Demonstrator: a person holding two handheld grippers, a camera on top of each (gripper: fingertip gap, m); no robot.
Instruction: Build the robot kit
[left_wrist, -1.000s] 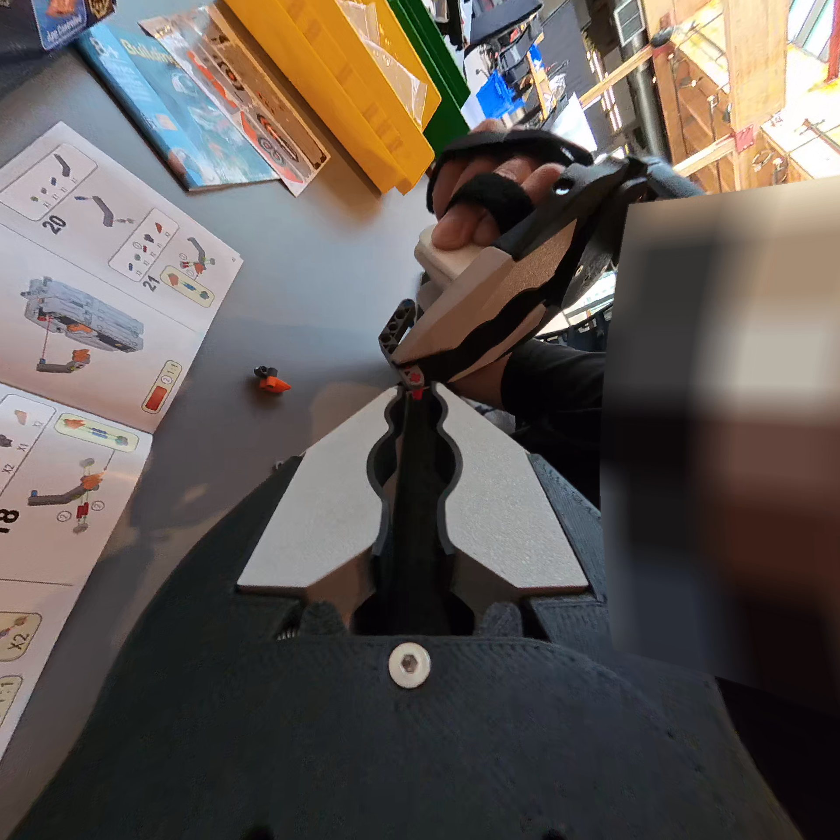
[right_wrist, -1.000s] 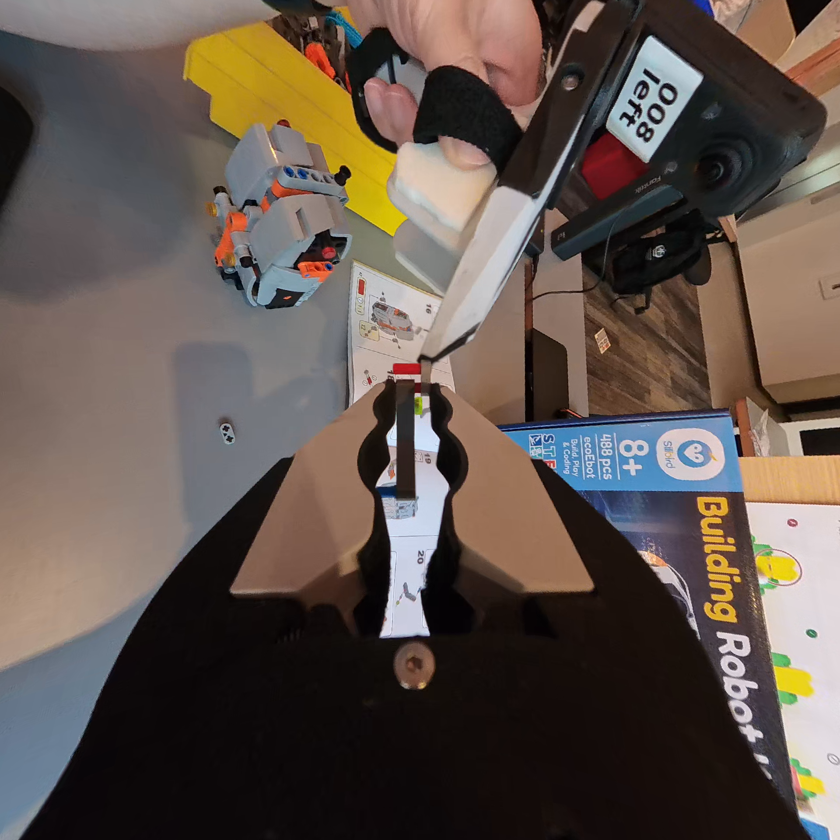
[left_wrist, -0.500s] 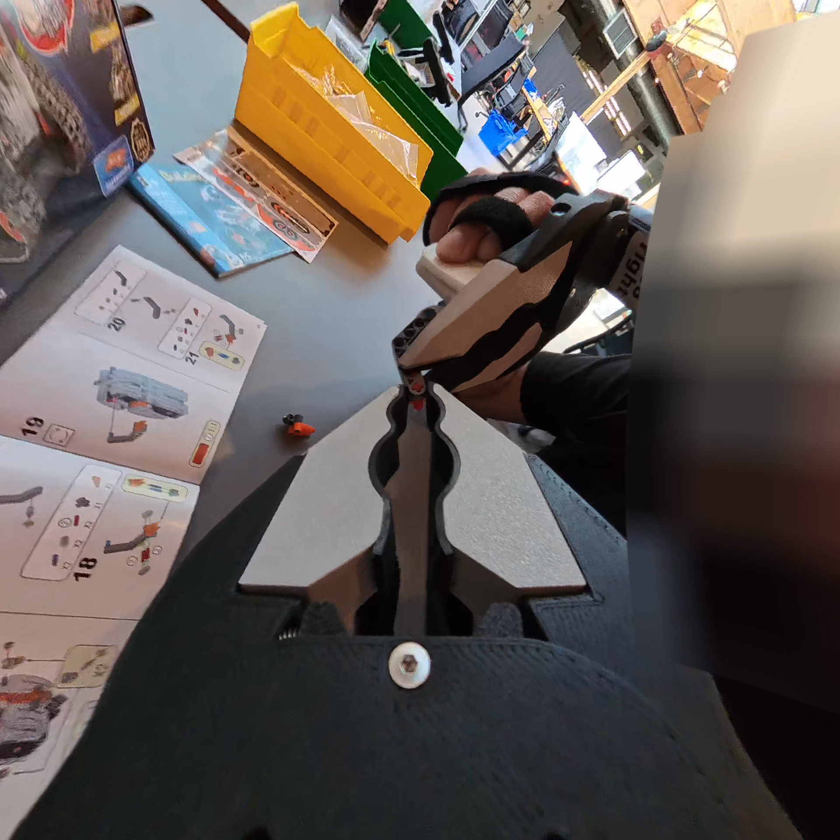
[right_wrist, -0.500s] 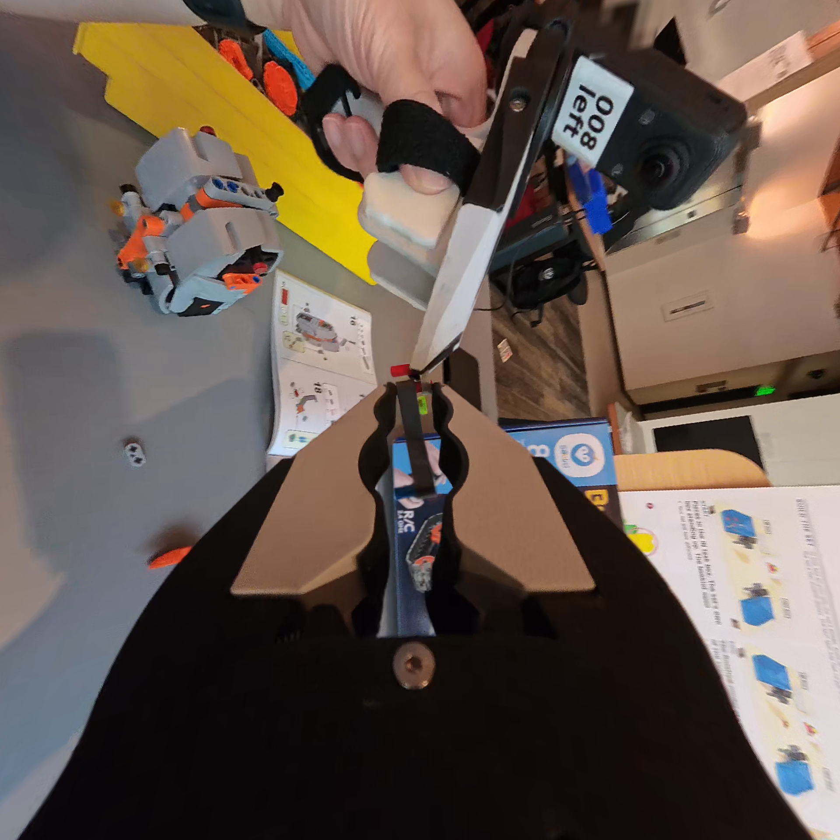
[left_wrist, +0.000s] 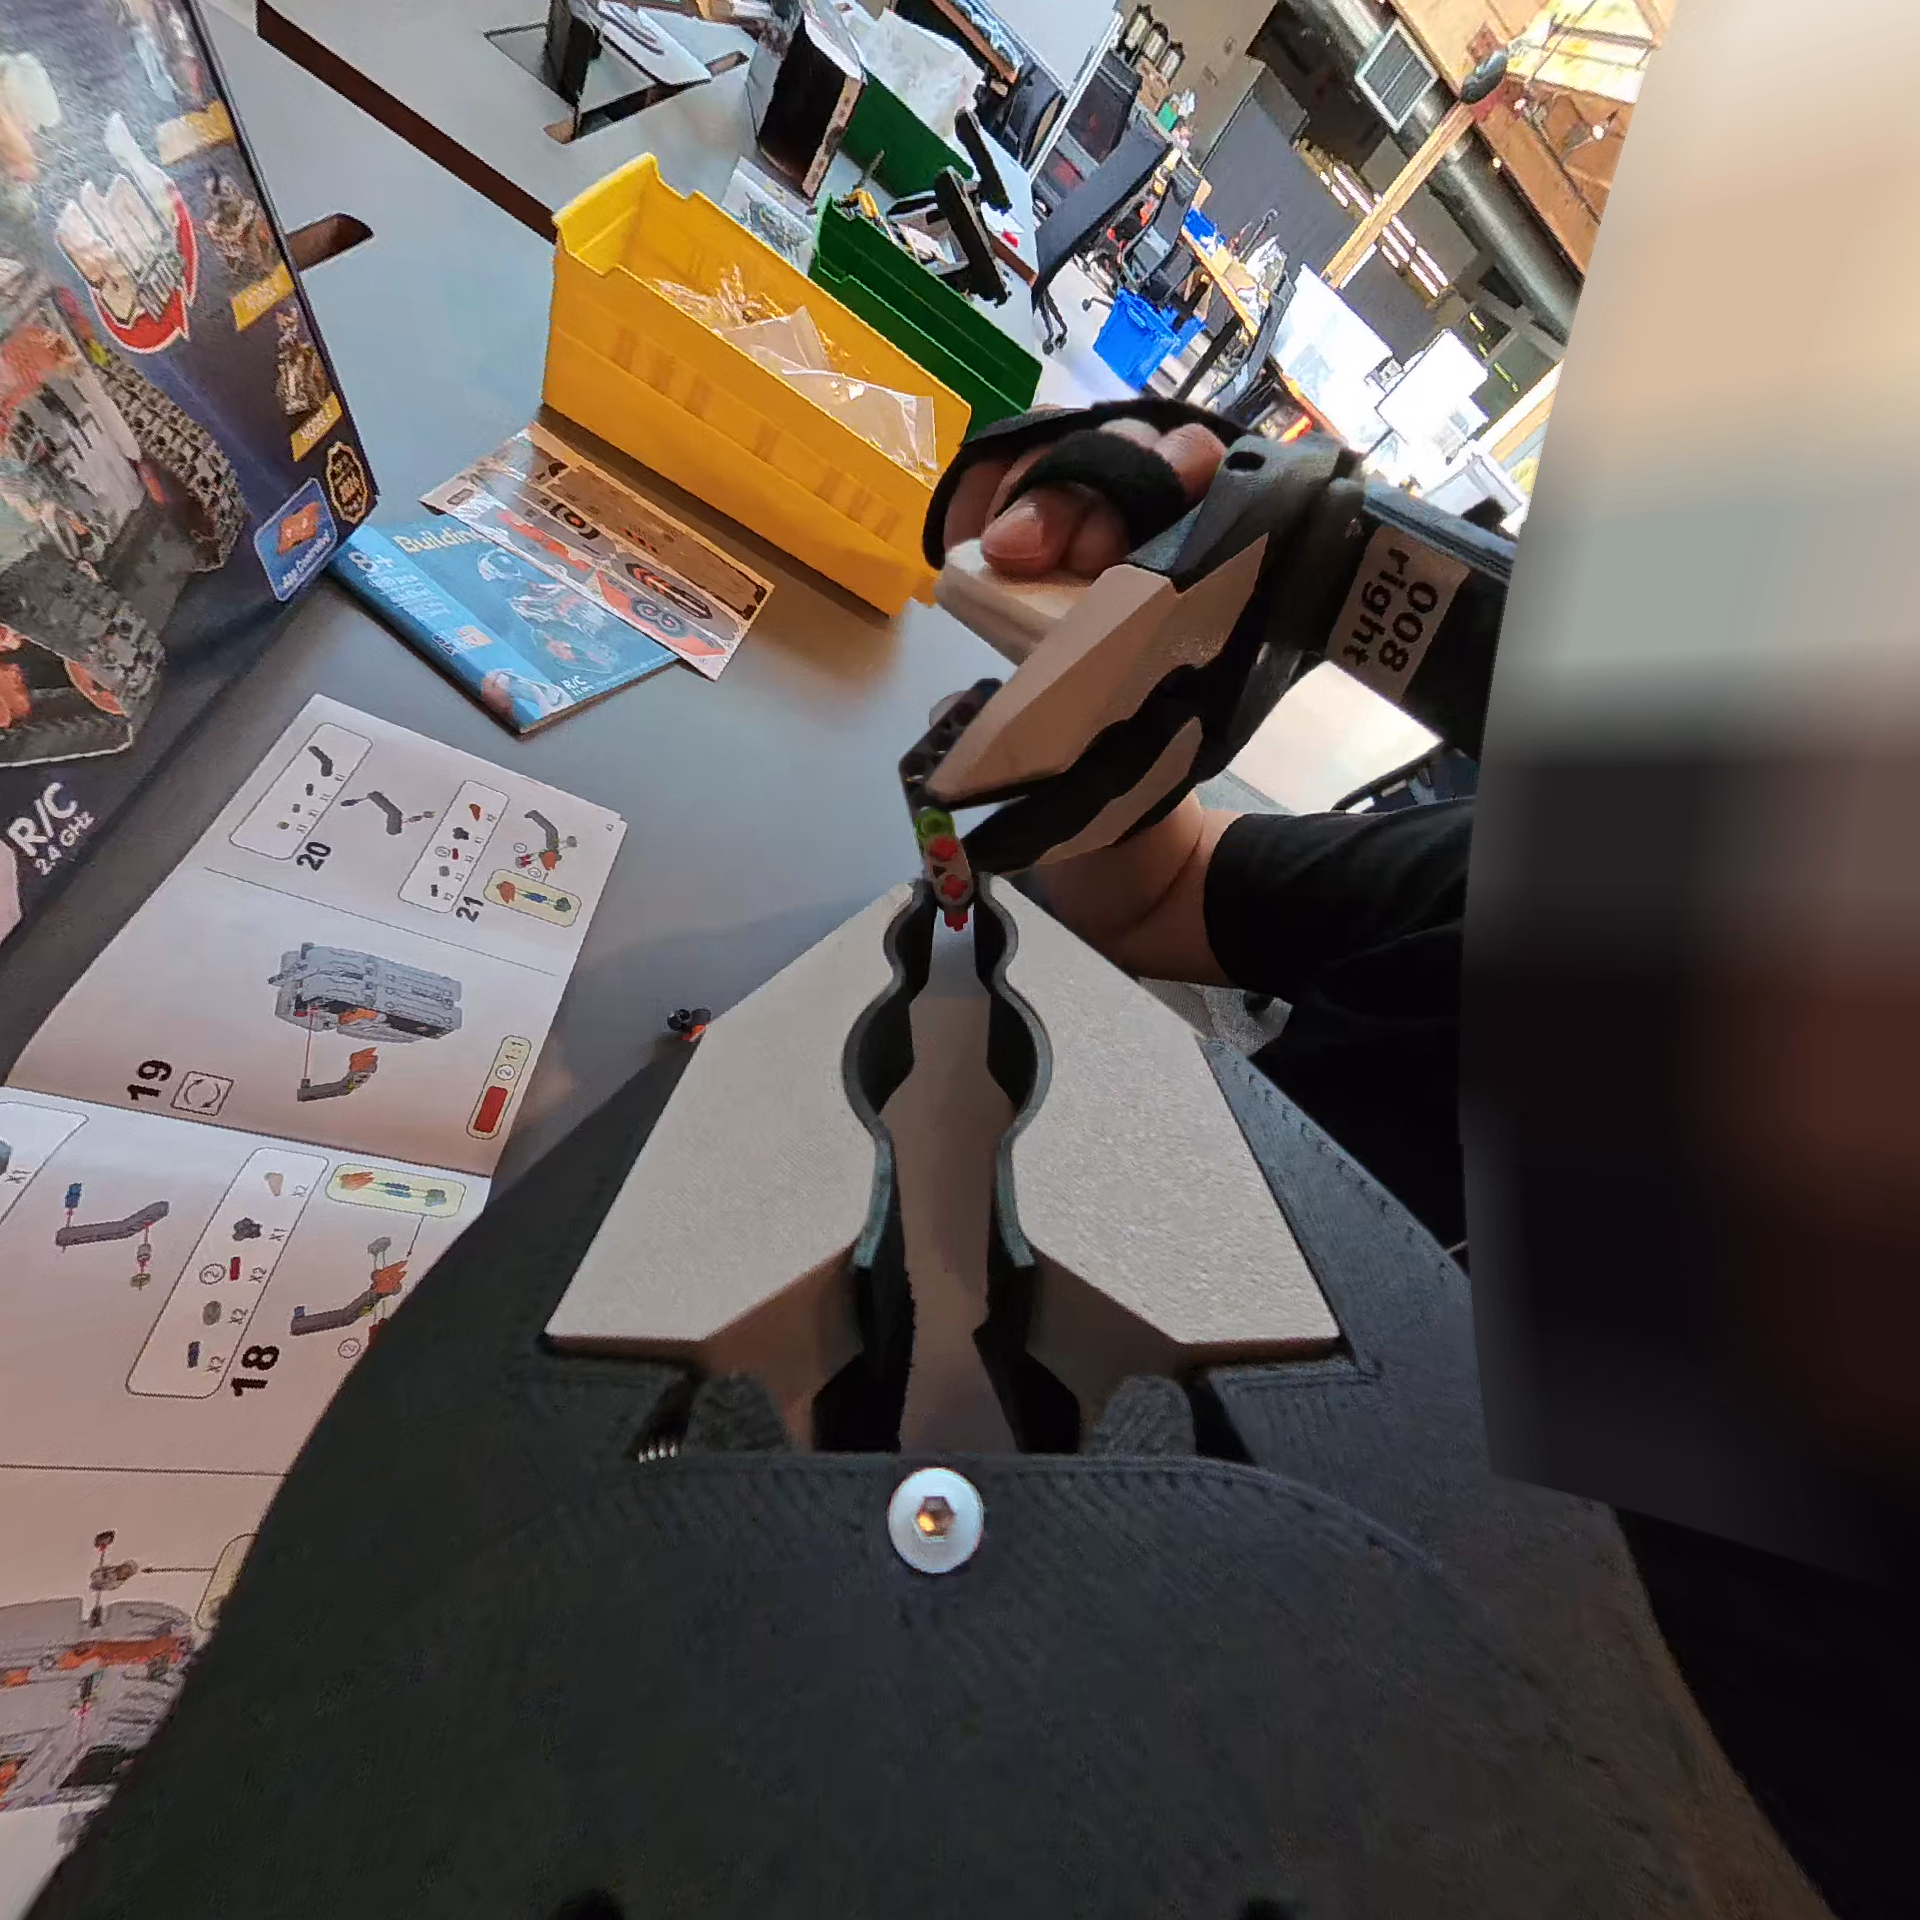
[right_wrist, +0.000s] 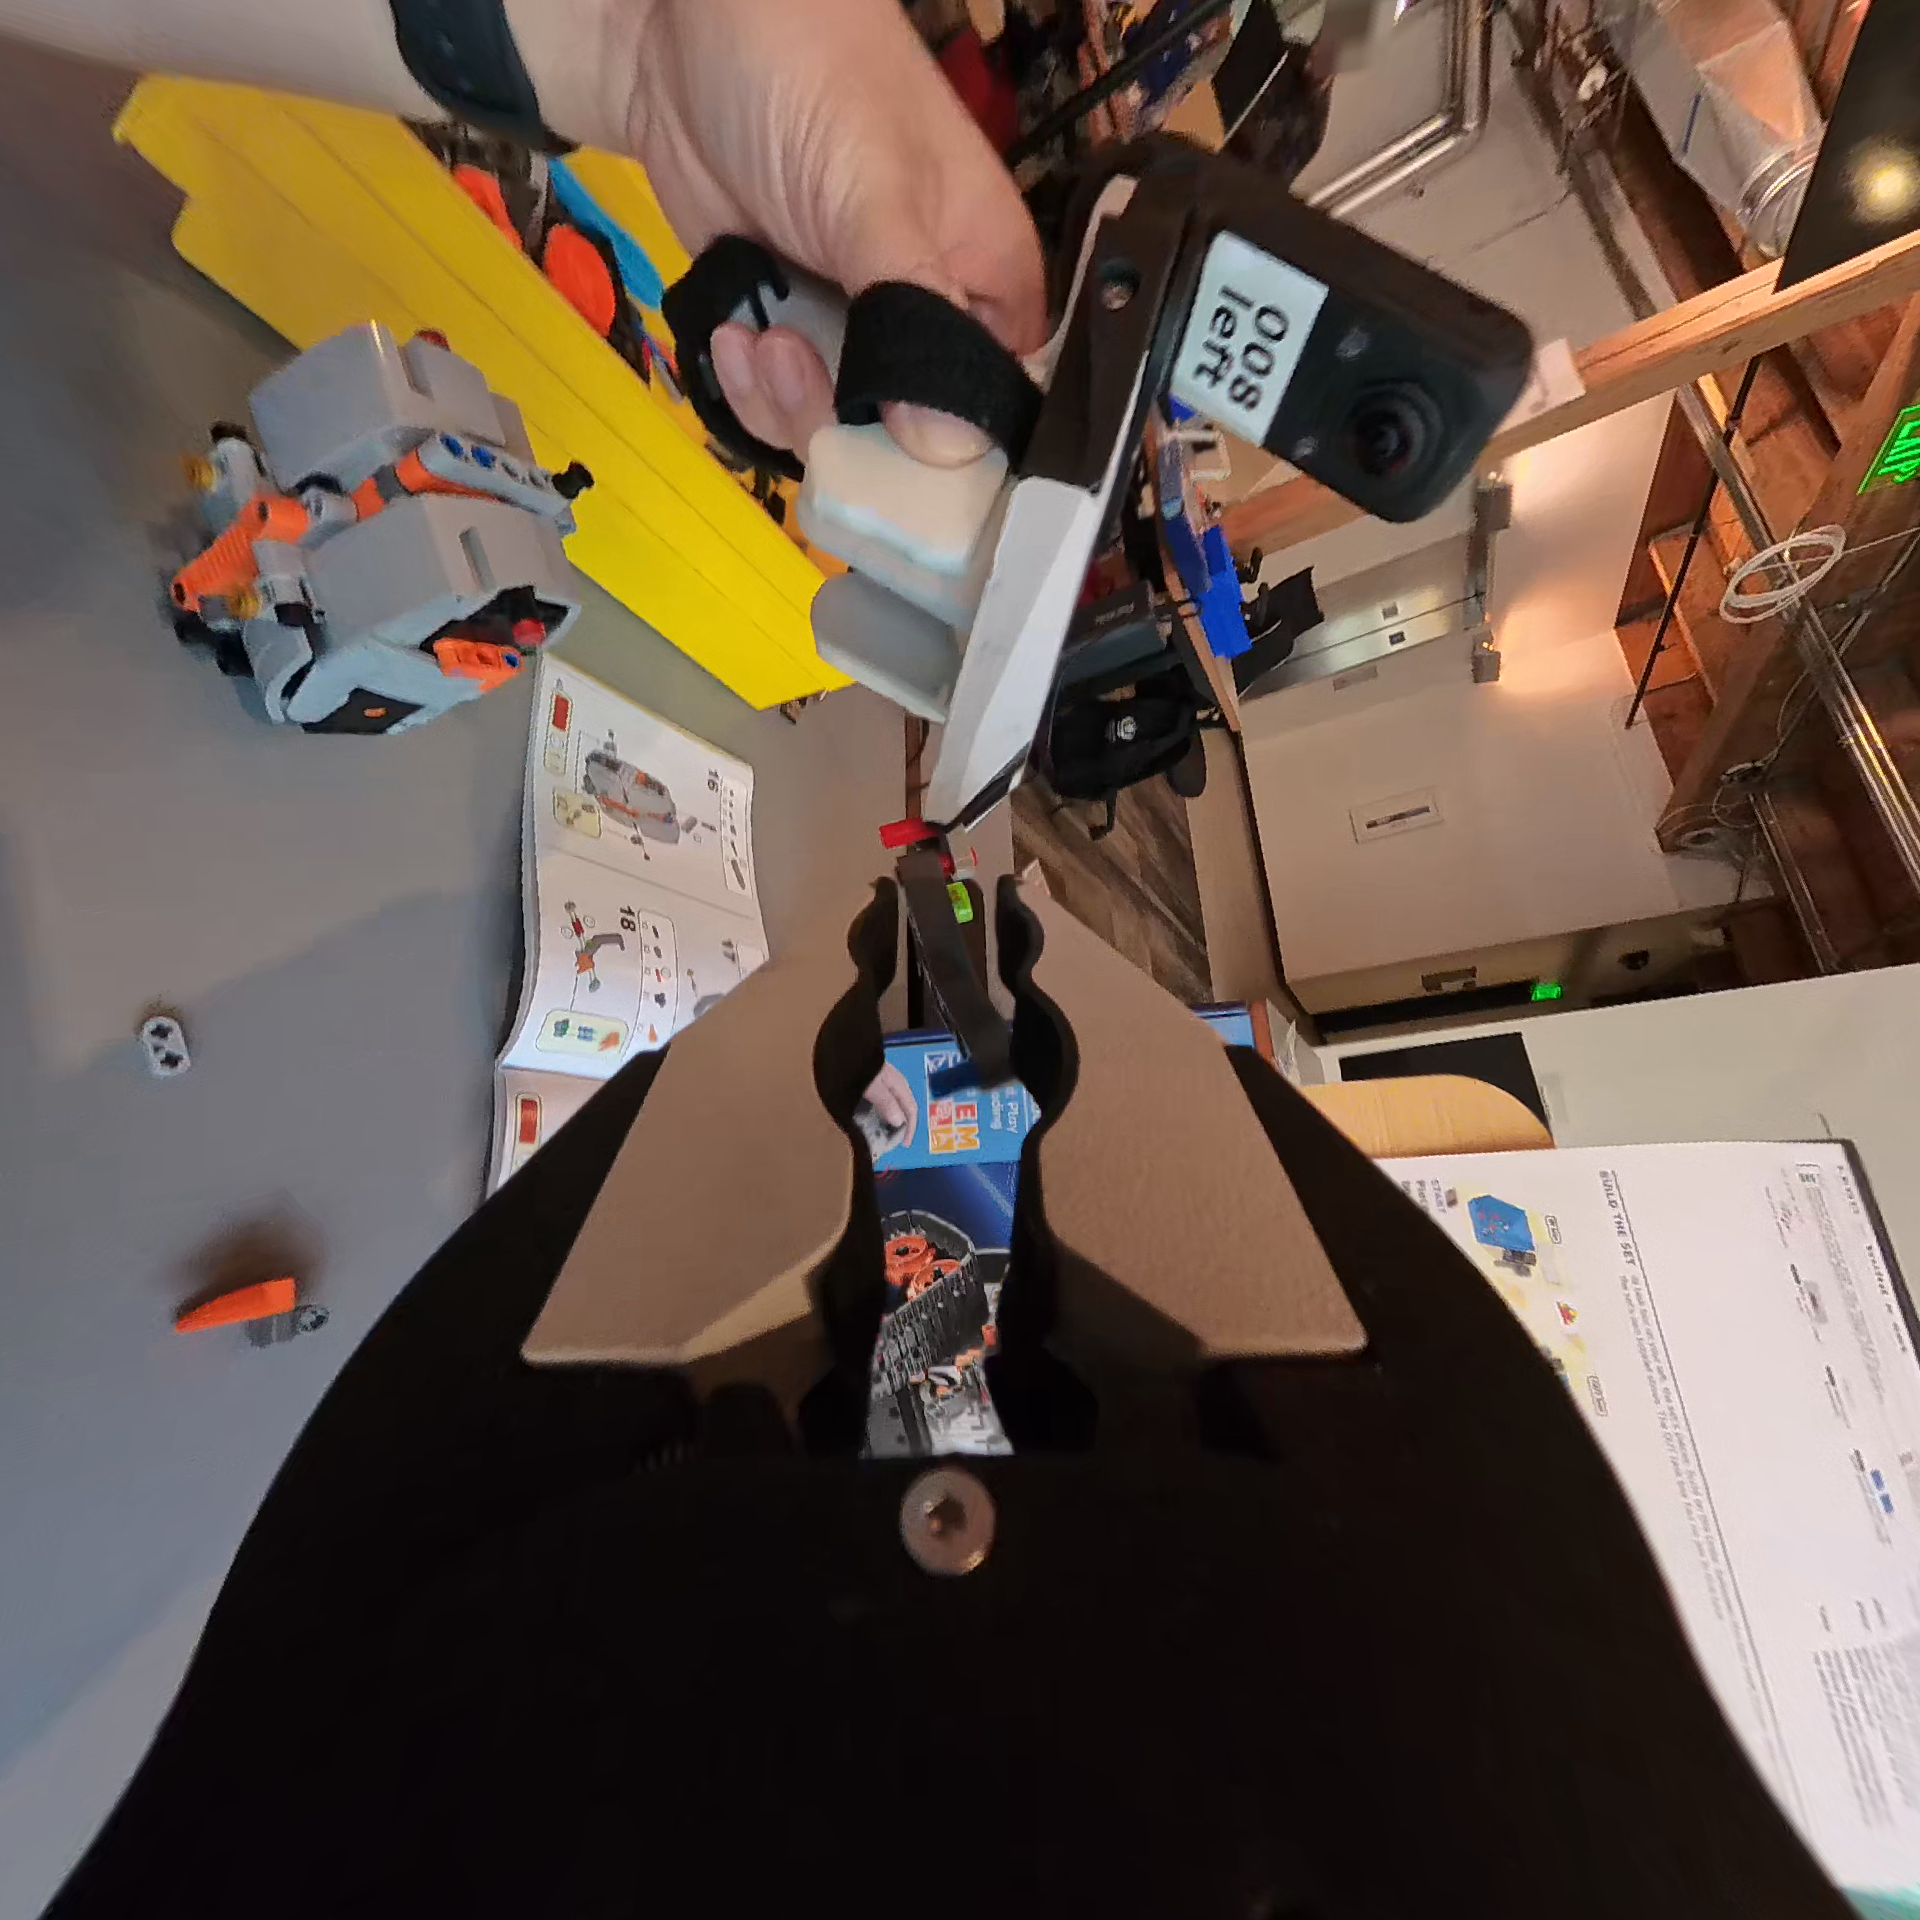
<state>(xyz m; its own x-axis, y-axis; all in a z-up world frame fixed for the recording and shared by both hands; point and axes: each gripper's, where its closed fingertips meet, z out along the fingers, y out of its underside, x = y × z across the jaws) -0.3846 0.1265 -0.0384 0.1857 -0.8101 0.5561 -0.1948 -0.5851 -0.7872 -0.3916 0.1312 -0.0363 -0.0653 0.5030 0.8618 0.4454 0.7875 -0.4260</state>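
My right gripper (right_wrist: 945, 896) is shut on a thin black beam (right_wrist: 954, 977), held in the air above the grey table. In the left wrist view the same beam (left_wrist: 920, 764) sticks out of the right gripper (left_wrist: 940, 805), with a green pin (left_wrist: 932, 827) and red pins (left_wrist: 948, 868) in its lower end. My left gripper (left_wrist: 953, 902) meets that end tip to tip and is closed on a red pin (left_wrist: 956, 916). In the right wrist view the left gripper (right_wrist: 951, 821) comes down from above, with the red pin (right_wrist: 902, 832) at its tip.
An open instruction booklet (left_wrist: 312, 987) and a printed box (left_wrist: 135, 436) lie to the left, with a yellow bin (left_wrist: 727, 416) and a green bin (left_wrist: 914, 301) behind. A grey-orange model (right_wrist: 384, 540), a small grey piece (right_wrist: 164, 1044) and an orange piece (right_wrist: 239, 1304) sit on the table (right_wrist: 312, 935). Both grippers' tips are close together, under 4 cm apart.
Both grippers stayed joined at the beam's end while tilting and lifting. The left view now takes in more of the table, and the beam's green and red pins show.
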